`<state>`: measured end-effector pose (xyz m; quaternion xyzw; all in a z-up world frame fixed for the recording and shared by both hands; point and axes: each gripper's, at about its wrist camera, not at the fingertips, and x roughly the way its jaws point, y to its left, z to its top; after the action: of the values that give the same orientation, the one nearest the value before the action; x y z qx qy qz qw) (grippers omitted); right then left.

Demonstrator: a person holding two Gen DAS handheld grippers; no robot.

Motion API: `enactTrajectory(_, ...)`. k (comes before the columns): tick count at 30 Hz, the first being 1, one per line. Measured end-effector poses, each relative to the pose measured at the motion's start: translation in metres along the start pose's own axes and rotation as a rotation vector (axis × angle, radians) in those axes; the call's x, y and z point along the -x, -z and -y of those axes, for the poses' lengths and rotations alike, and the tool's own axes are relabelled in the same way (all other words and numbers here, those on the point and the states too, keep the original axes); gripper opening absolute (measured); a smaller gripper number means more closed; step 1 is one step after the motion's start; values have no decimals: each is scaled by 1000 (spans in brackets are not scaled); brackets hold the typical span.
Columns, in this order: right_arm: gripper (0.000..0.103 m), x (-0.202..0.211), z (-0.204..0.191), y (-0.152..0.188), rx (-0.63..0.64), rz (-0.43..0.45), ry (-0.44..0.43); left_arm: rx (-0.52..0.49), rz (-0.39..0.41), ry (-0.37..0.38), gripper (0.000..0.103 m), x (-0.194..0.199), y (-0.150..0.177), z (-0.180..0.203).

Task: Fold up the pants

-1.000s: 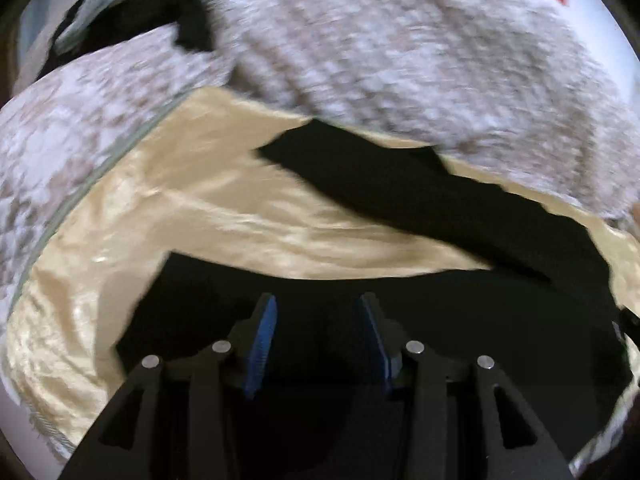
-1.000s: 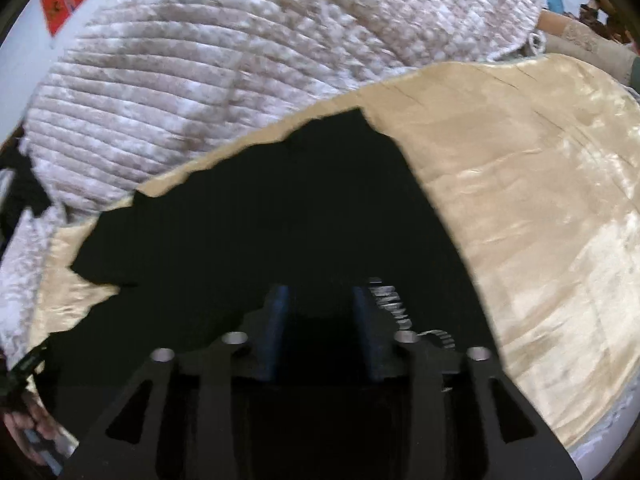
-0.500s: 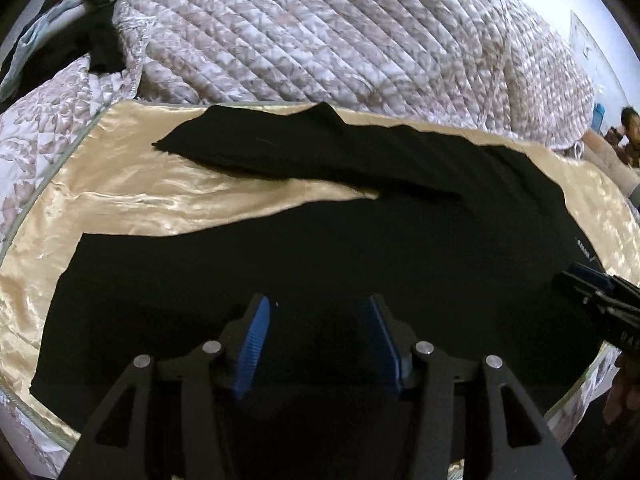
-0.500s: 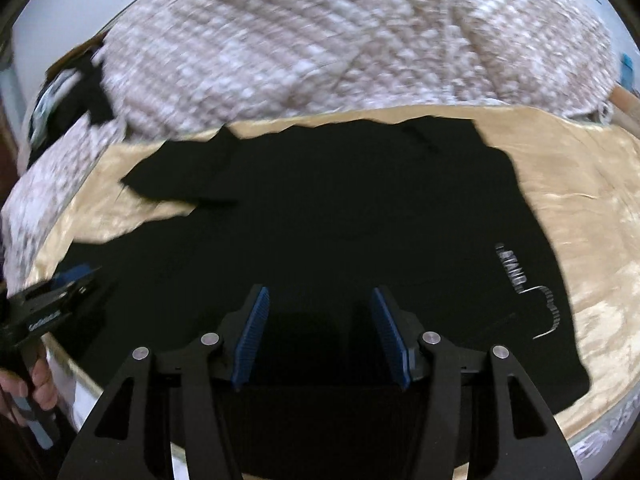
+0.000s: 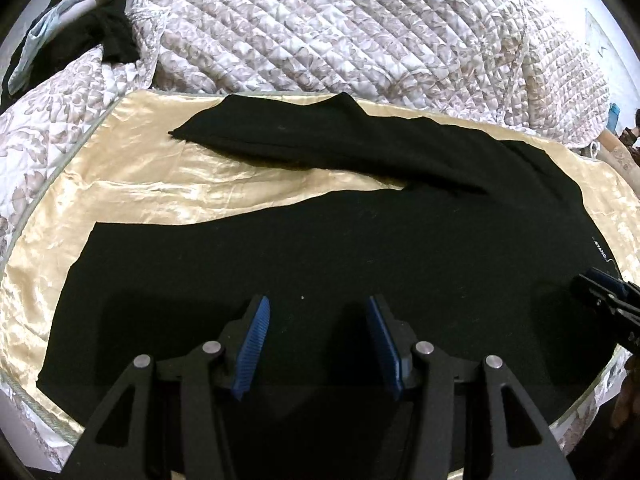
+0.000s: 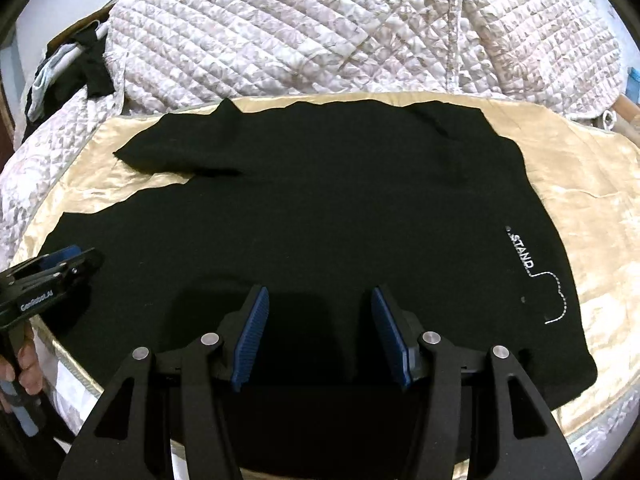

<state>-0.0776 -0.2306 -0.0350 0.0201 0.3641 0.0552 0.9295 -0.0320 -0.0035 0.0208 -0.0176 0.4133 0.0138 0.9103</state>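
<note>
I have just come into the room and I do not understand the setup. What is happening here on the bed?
A person holds a two-finger gripper in each hand over black pants spread on a gold satin cloth, with a quilted blanket behind. One leg lies near the person, the other angles away. The left gripper and the right gripper are both open above the near edge of the pants, their blue fingers gripping nothing. No fold has been made yet.

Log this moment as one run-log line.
stage: pre-fold | black pants: spread flat on gold satin sheet, legs apart | left gripper: jaws open, empty | right gripper: jaws open, empty
</note>
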Motion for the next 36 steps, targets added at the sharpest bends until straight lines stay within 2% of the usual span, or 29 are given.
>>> enactTrajectory(6,54,-1,9,-2,-41,-4,30,-22,-30,5,53,-7,0,2)
enactTrajectory(9,54,4,15,-5,-46,13,85,8,-34,-15,53,-9,-5,-9)
enactTrajectory(13,54,2,39,-12,-122,-39,117,51,-70,-43,53,-15,-18,-27)
enactTrajectory(16,54,2,50,-21,-155,-57,87,36,-44,-29,53,-10,-30,-27)
enactTrajectory(21,56,1,59,-52,-163,-50,10,2,-18,39,58,-12,-62,-23)
enactTrajectory(23,65,-1,58,-68,-129,-34,-3,-4,-12,72,62,-19,-79,-23)
enactTrajectory(24,66,-4,60,-76,-120,-30,-17,-11,-8,76,63,-24,-89,-24)
enactTrajectory(27,66,-12,68,-98,-102,-14,-37,-31,7,75,68,-41,-115,-27)
enactTrajectory(32,66,-35,90,-130,-95,-13,-32,-44,11,65,71,-77,-154,-33)
enactTrajectory(36,66,-60,112,-154,-103,-10,-15,-56,22,18,74,-111,-180,-44)
